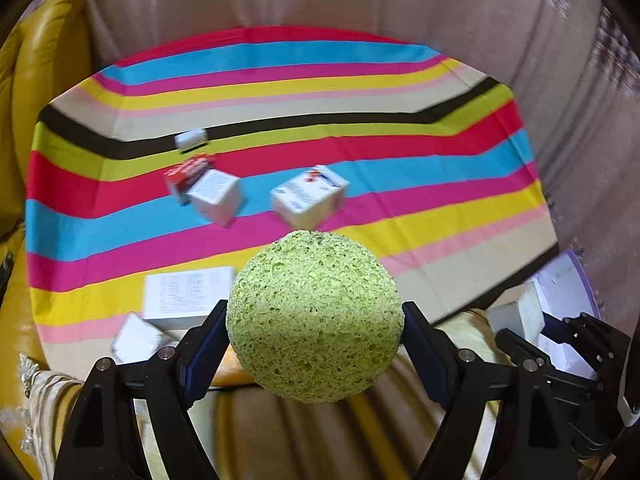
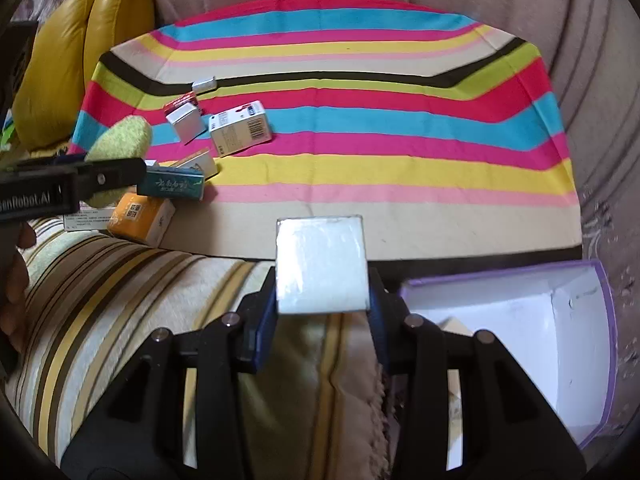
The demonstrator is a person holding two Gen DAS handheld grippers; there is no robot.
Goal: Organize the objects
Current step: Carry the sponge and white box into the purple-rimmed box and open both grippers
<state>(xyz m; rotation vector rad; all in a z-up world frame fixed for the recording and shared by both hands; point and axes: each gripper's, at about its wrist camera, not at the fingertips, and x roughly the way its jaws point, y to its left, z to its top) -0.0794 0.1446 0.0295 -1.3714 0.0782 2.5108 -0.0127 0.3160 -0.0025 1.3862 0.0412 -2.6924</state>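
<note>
Above the cloth's (image 2: pixel 360 236) near edge, left gripper (image 1: pixel 316 326) clamps a sponge ball (image 1: pixel 316 316); right gripper (image 2: pixel 322 266) clamps a white box (image 2: pixel 322 266). Transport step under way, judged; next, lower each into the bin (image 2: pixel 580 320) at the near right corner.

Probably a home — yellow cushions (image 2: pixel 72 80), curtains (image 1: pixel 320 0), striped cloth (image 2: pixel 360 120).

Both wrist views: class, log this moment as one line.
left hand-held gripper: shut on green sponge ball | right hand-held gripper: shut on white box | purple-rimmed box: open
</note>
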